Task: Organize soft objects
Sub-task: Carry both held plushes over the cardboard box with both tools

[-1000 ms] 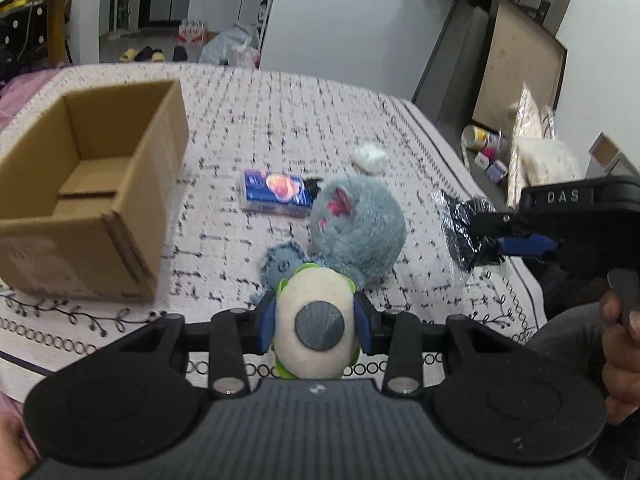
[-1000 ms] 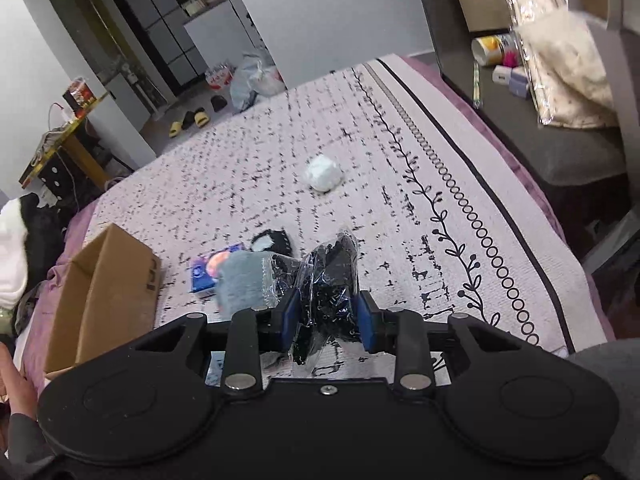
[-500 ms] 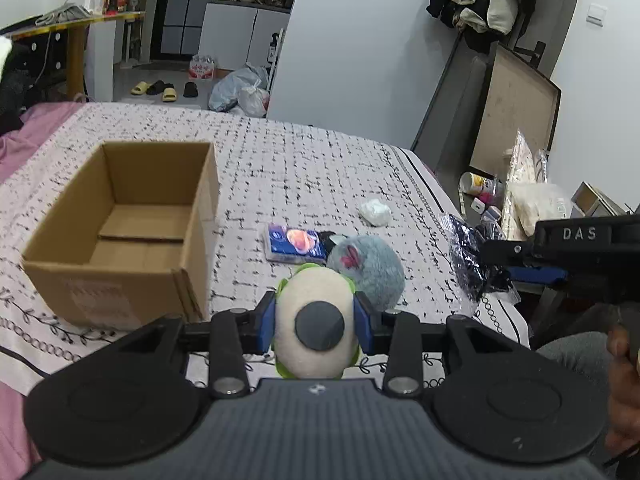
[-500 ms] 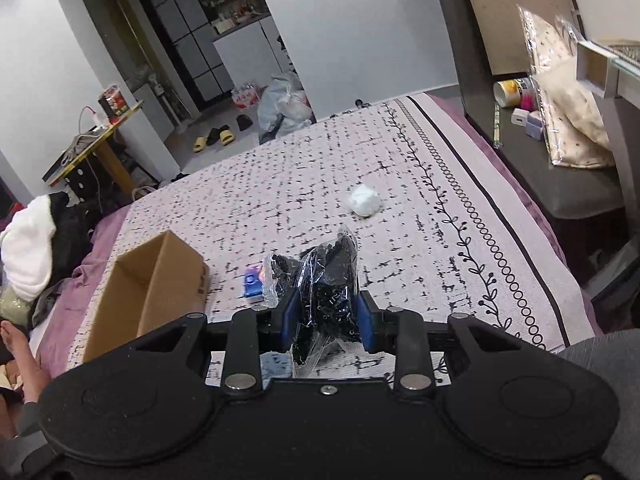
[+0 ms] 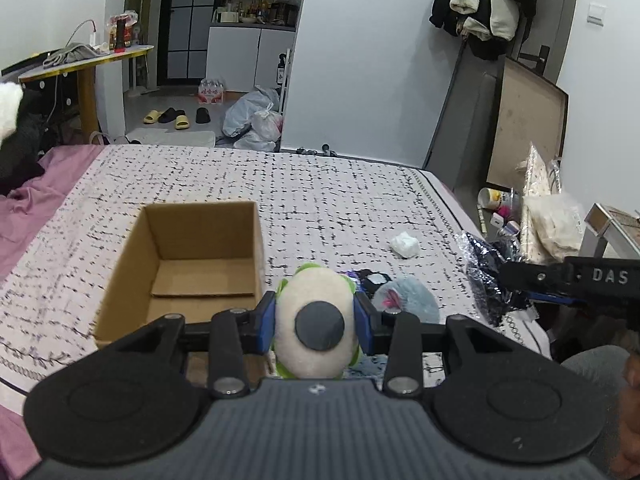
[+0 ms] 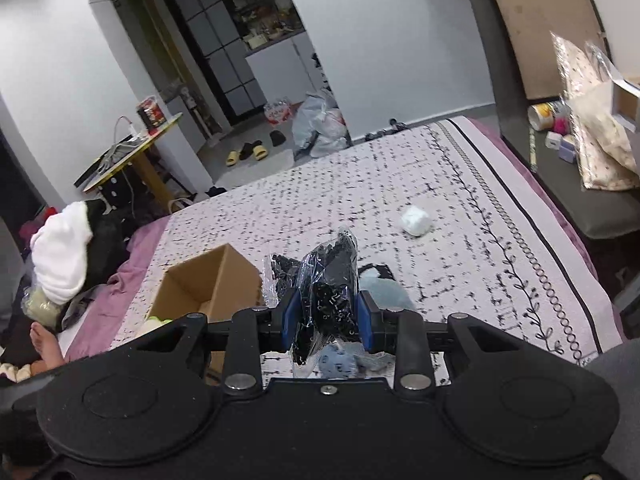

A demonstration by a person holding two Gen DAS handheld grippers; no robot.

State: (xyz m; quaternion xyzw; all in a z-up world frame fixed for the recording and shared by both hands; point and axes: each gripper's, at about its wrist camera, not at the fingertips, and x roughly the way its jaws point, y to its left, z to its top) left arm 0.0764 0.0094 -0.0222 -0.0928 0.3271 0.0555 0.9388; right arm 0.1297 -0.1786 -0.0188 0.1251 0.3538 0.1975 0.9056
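Note:
My left gripper (image 5: 316, 322) is shut on a cream and green plush toy (image 5: 308, 304) with a grey spot, held above the bed just right of an open cardboard box (image 5: 132, 256). My right gripper (image 6: 328, 314) is shut on a black item in a clear plastic bag (image 6: 330, 276); the bag also shows in the left wrist view (image 5: 486, 276). A grey-blue fluffy plush (image 5: 408, 298) lies on the bed behind the held toy. A small white soft ball (image 5: 405, 245) lies further back; it shows in the right wrist view (image 6: 417, 220) too. The box (image 6: 212, 280) sits left of the bag.
The patterned bedspread (image 5: 320, 184) covers the bed. A purple sheet (image 5: 36, 192) and a pile of clothes (image 6: 64, 252) lie at the left. A bench with packages (image 5: 548, 220) stands past the bed's right edge. A bare foot (image 6: 46, 346) is at the lower left.
Both grippers have risen and pulled back from the bed with their loads. The box now lies closer to the left gripper's held toy, and the blue packet is hidden behind it.

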